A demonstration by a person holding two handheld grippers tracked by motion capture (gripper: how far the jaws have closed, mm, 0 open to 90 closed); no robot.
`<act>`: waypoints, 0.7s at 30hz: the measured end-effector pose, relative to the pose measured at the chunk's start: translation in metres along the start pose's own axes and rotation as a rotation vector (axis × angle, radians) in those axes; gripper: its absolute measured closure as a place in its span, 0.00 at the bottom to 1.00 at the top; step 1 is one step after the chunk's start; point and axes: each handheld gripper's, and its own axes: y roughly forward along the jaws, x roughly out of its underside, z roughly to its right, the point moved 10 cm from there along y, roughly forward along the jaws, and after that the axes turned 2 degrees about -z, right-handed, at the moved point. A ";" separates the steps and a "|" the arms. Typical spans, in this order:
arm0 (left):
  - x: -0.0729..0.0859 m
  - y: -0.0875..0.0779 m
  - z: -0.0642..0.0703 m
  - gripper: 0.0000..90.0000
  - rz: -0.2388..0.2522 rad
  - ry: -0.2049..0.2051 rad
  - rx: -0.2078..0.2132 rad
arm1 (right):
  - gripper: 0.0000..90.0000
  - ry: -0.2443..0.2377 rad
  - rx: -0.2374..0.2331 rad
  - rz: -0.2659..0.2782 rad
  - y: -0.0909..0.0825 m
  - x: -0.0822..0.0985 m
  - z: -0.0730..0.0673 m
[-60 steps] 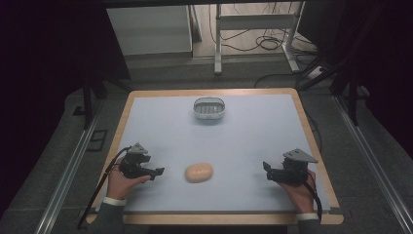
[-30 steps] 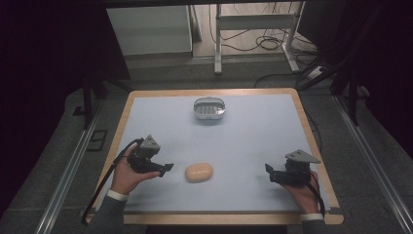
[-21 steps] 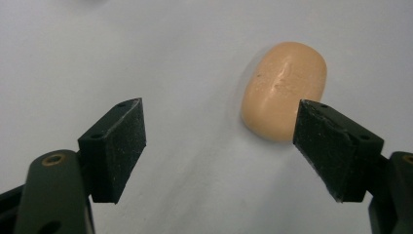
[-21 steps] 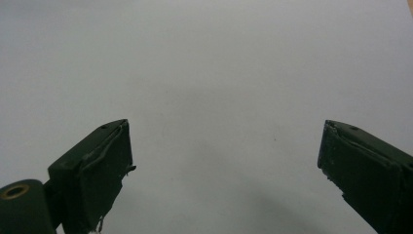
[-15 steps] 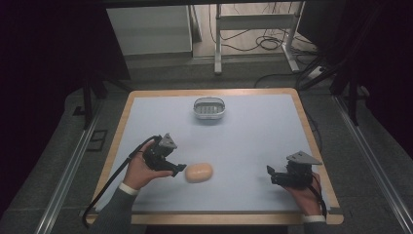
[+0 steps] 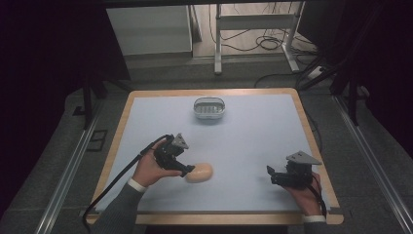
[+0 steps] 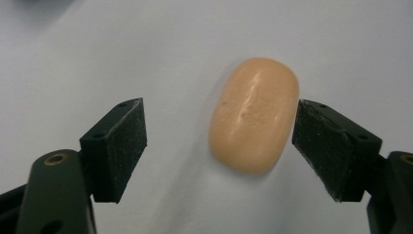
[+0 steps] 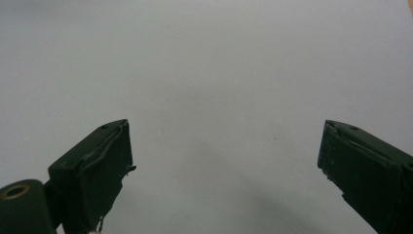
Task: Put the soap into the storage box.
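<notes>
My left gripper (image 6: 191, 170) has moved right to the soap bar (image 6: 199, 172), jaws narrowing yet unclamped around it; right gripper (image 6: 271, 176) jaws spread, unmoved.

The lit table (image 6: 253, 146) stands bright amid dark, murky surroundings, while both gripper views are soft, evenly lit, with faint shadows and slight blur

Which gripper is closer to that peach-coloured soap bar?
Left. The left gripper straddles the soap bar with open jaws; the right gripper sits far off to its right.
</notes>
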 end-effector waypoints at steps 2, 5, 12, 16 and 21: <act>0.001 0.005 0.001 0.23 -0.013 0.006 0.001 | 0.06 -0.007 -0.003 0.002 0.000 0.000 -0.001; 0.000 0.010 0.006 0.23 -0.016 0.007 0.020 | 0.06 -0.008 -0.002 0.001 0.000 0.000 -0.002; -0.009 0.019 0.017 0.23 -0.046 0.051 0.040 | 0.06 -0.008 -0.001 -0.004 0.002 0.001 -0.002; -0.012 0.030 0.025 0.23 -0.086 0.099 0.051 | 0.06 -0.011 0.000 -0.012 0.003 0.002 -0.003; -0.008 0.037 0.023 0.23 -0.119 0.100 0.044 | 0.06 -0.018 0.002 -0.016 0.003 0.003 -0.003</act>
